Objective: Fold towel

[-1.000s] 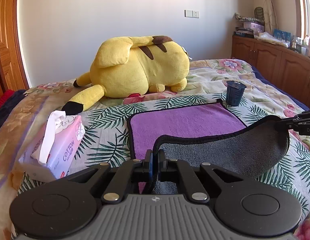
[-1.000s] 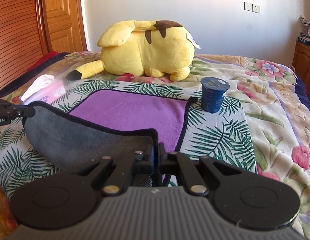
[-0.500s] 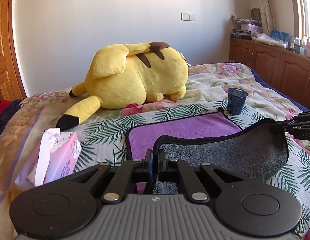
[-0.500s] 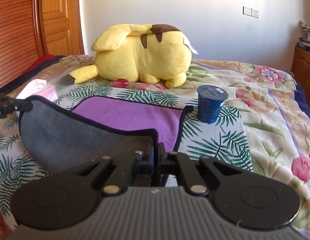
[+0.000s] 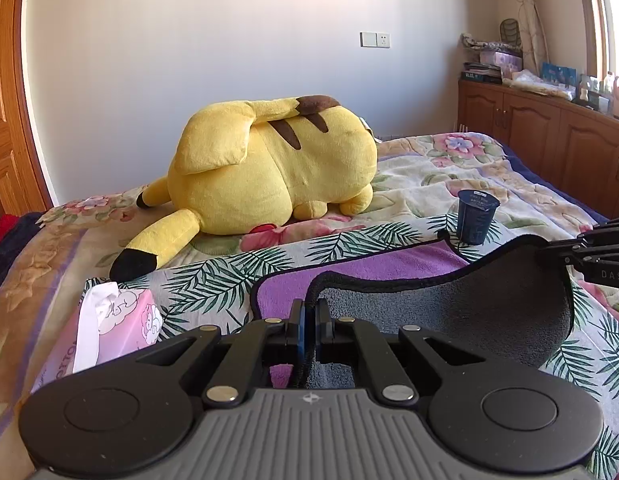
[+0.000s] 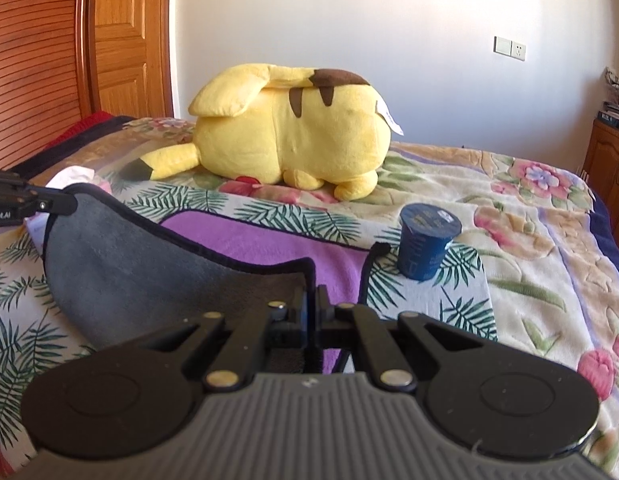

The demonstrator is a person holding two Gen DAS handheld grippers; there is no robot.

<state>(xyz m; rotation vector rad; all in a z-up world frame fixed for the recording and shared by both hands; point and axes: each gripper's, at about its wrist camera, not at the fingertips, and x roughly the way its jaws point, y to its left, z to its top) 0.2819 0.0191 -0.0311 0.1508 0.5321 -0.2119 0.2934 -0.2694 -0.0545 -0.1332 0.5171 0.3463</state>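
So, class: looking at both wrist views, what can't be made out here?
- Towel near part: hidden behind the left gripper body, left wrist view.
- Print on blue cup: too small, right wrist view.
- Tissue pack lettering: cut off by that gripper's body.
- Items on cabinet: too small, left wrist view.

A bed (image 5: 449,176) under a floral, palm-leaf blanket carries everything: the yellow plush (image 5: 269,172) lying at the far side, the purple towel (image 5: 373,268) spread nearer, a dark blue cup (image 6: 427,246) upright just beside its corner, a pink tissue pack (image 5: 109,328) at left.
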